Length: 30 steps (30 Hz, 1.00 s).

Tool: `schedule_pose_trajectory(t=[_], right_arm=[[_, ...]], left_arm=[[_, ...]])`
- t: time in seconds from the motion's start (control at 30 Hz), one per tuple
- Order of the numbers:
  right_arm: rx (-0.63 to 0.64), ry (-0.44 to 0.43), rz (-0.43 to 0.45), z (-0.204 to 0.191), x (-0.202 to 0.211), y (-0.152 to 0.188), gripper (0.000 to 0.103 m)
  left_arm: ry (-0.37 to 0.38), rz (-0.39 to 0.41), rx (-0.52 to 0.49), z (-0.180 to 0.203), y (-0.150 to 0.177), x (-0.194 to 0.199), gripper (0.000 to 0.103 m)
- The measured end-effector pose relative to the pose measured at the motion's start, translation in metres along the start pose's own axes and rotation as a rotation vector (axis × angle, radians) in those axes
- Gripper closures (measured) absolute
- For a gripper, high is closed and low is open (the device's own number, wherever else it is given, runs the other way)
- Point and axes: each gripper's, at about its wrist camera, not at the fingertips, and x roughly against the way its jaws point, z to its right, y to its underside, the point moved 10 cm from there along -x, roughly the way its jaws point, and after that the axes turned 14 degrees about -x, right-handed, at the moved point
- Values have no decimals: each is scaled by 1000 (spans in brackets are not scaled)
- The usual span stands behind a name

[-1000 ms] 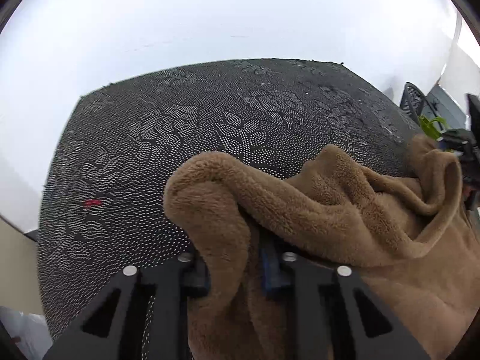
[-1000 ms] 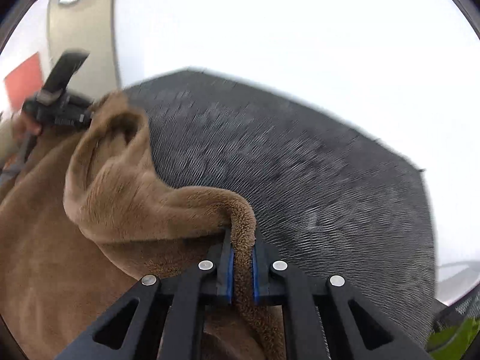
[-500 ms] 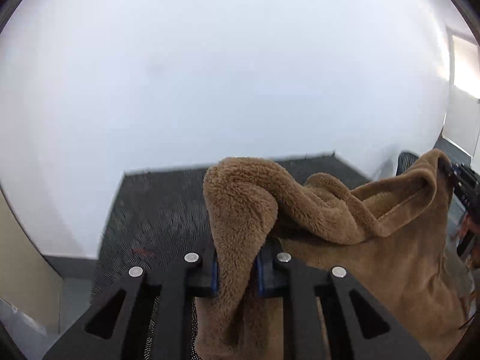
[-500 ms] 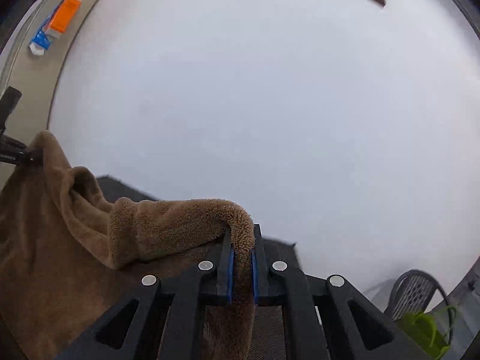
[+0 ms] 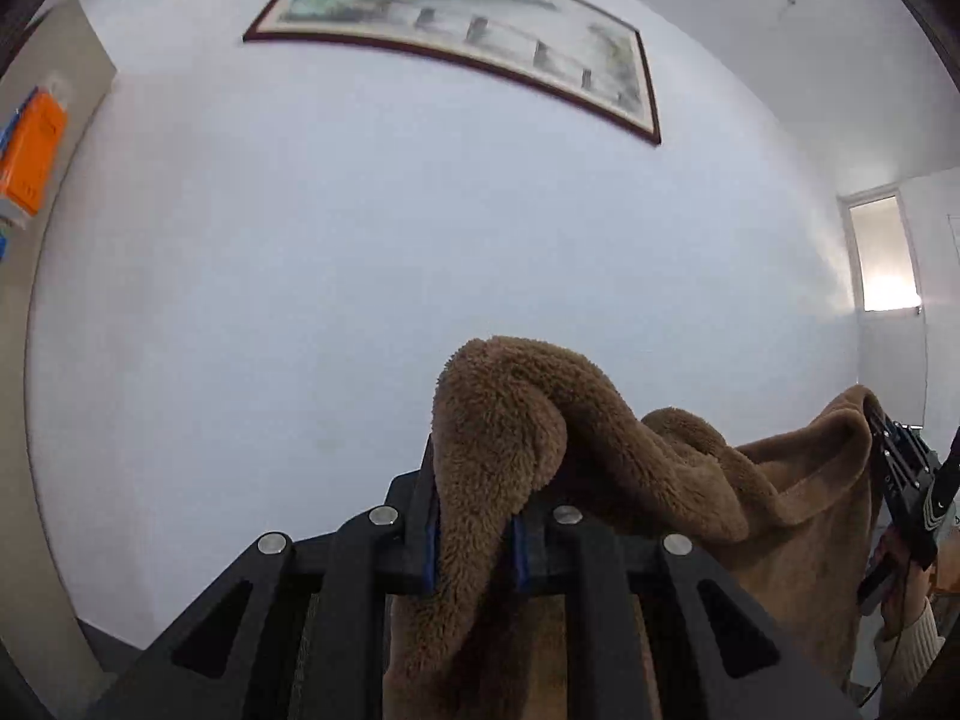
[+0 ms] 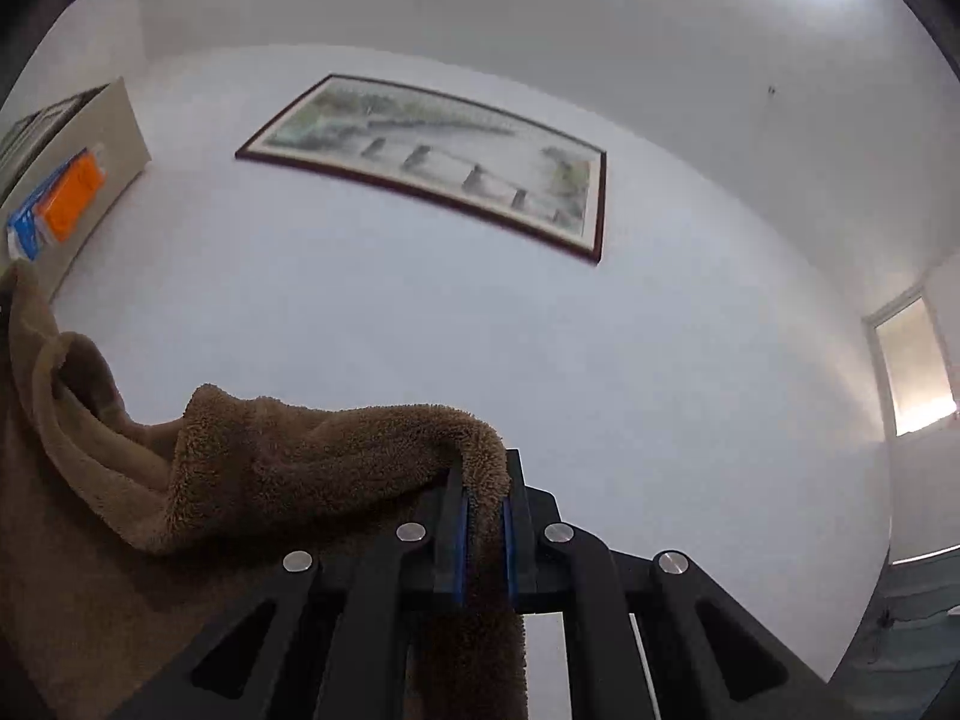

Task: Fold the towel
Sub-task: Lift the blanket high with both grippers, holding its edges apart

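a thick fold of the brown towel (image 5: 504, 420) is clamped between the narrowly parted pads of the left gripper (image 5: 474, 531). a thinner edge of the same towel (image 6: 336, 450) is pinched in the right gripper (image 6: 485, 531), whose jaws are nearly closed. the cloth is held up in the air, slung between both grippers, before a white wall (image 5: 360, 270) bearing a framed picture (image 6: 432, 162).
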Motion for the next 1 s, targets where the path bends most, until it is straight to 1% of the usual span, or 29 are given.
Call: schedule_pose_trajectory(t=[0.1, 0.23, 0.33, 0.43, 0.57, 0.67, 0.73, 0.8, 0.9, 0.97, 1.0], right_arm=[[-2, 18, 112, 3, 15, -47, 94], [-2, 37, 228, 7, 36, -104, 94], [28, 46, 298, -4, 57, -136, 94], [63, 66, 371, -4, 73, -165, 94], [75, 92, 444, 2, 95, -200, 94], [84, 109, 477, 6, 110, -215, 94], [99, 118, 488, 5, 115, -222, 94], [112, 129, 492, 4, 117, -226, 94], [123, 137, 481, 2, 113, -226, 94], [134, 135, 443, -1, 101, -218, 94], [150, 139, 421, -5, 93, -211, 94]], left_arm=[[-20, 82, -62, 6, -41, 29, 83], [-48, 165, -116, 12, -79, 64, 83], [-81, 218, -135, 10, -106, 90, 83], [-120, 275, -143, 1, -130, 124, 83], [-146, 358, -153, 3, -158, 160, 83], [-164, 409, -178, 12, -177, 188, 83], [-180, 435, -193, 15, -186, 198, 83], [-190, 443, -211, 17, -192, 202, 83], [-200, 410, -231, 14, -189, 188, 83], [-207, 385, -243, 13, -187, 179, 83], [-211, 357, -250, 11, -180, 167, 83]])
